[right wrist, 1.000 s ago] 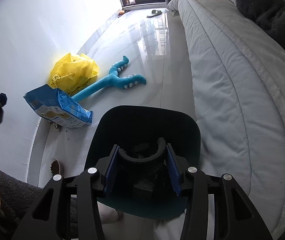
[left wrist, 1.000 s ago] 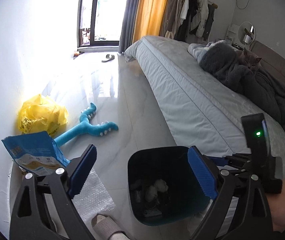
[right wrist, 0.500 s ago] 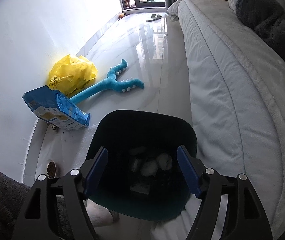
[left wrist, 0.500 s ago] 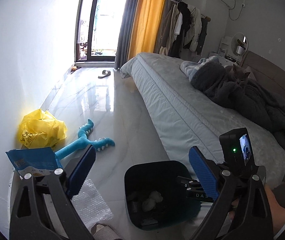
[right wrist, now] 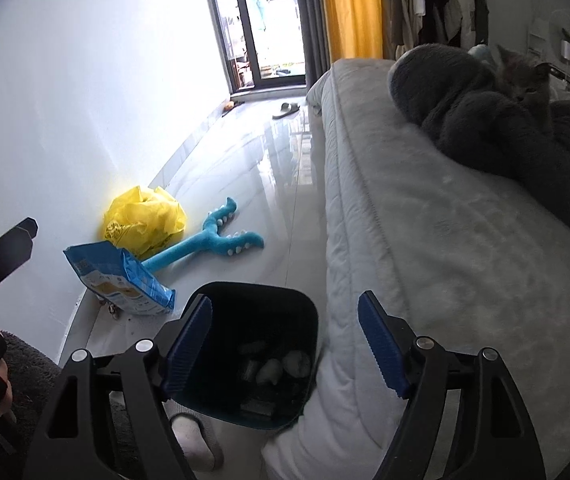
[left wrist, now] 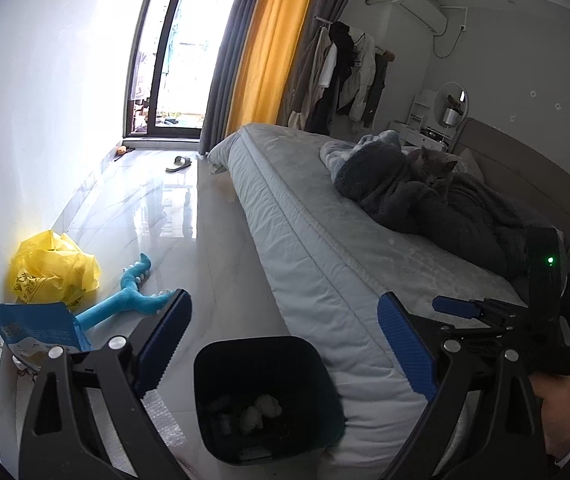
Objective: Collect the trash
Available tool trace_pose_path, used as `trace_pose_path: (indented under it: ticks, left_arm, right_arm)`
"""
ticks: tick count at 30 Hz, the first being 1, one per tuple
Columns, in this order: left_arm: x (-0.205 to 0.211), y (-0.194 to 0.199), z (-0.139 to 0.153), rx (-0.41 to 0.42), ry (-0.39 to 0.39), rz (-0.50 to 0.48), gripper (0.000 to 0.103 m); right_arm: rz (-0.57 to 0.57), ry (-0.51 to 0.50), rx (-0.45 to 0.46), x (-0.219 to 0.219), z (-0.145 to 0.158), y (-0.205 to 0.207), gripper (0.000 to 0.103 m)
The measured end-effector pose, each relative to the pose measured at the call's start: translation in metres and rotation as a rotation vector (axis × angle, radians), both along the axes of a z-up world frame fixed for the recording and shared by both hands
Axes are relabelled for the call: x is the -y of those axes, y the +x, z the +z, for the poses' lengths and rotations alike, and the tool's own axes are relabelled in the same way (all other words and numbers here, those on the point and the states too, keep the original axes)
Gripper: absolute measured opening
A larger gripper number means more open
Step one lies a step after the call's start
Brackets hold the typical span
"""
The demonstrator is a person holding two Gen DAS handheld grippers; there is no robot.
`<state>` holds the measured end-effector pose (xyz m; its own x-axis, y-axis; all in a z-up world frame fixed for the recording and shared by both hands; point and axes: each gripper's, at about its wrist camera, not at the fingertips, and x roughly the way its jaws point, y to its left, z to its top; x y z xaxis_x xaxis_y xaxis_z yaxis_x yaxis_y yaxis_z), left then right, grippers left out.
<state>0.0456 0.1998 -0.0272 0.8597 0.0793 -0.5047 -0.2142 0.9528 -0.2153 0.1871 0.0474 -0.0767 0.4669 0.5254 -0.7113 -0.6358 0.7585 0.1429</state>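
Note:
A dark trash bin (left wrist: 309,364) stands on the floor against the bed, with crumpled white trash and dark items inside; it also shows in the right wrist view (right wrist: 305,312). My left gripper (left wrist: 285,340) is open and empty, above the bin. My right gripper (right wrist: 285,340) is open and empty, above the bin. A crumpled yellow plastic bag (left wrist: 51,270) (right wrist: 143,218) and a blue snack bag (left wrist: 35,326) (right wrist: 119,280) lie by the wall. A sheet of bubble wrap (left wrist: 165,420) lies on the floor left of the bin.
A teal plush toy (left wrist: 129,300) (right wrist: 209,240) lies on the glossy floor. The bed (left wrist: 325,240) runs along the right, with a grey cat (left wrist: 433,172) on a dark blanket. A slipper (left wrist: 179,164) lies near the balcony door. My socked foot (right wrist: 193,440) is beside the bin.
One second ago my right gripper was shut on a dark round object over the bin; it opened and the object is gone from it. Both grippers have since risen and tilted up.

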Motion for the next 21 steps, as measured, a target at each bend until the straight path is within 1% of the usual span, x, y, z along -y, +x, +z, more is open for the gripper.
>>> trace_pose_path:
  ticks: [2,4,5,7,11,14,17,21]
  left_arm:
    - [0.011,0.000,0.006,0.001,0.022,0.007,0.096]
    - [0.021,-0.002,0.013,0.022,0.024,-0.013,0.097]
    - [0.028,-0.003,0.016,0.034,0.027,-0.022,0.097]
    - [0.040,-0.003,0.023,0.042,0.048,-0.023,0.097]
    - [0.059,-0.005,0.033,0.054,0.066,-0.036,0.098]
    - [0.072,-0.010,0.041,0.071,0.098,-0.035,0.099]
    - [0.086,-0.015,0.047,0.087,0.121,-0.054,0.099]
    - [0.101,-0.019,0.052,0.103,0.195,-0.044,0.100]
  right_arm:
    - [-0.029,0.018,0.047,0.026,0.017,-0.003,0.077]
    - [-0.059,0.037,0.083,0.046,0.031,-0.007,0.078]
    - [-0.079,0.051,0.115,0.063,0.043,-0.012,0.080]
    - [-0.108,0.055,0.163,0.087,0.059,-0.019,0.081]
    - [-0.167,0.063,0.236,0.136,0.086,-0.040,0.086]
    - [-0.217,0.061,0.273,0.167,0.099,-0.057,0.090]
    - [-0.284,0.083,0.300,0.203,0.113,-0.073,0.092]
    - [-0.357,0.128,0.344,0.242,0.125,-0.098,0.098]
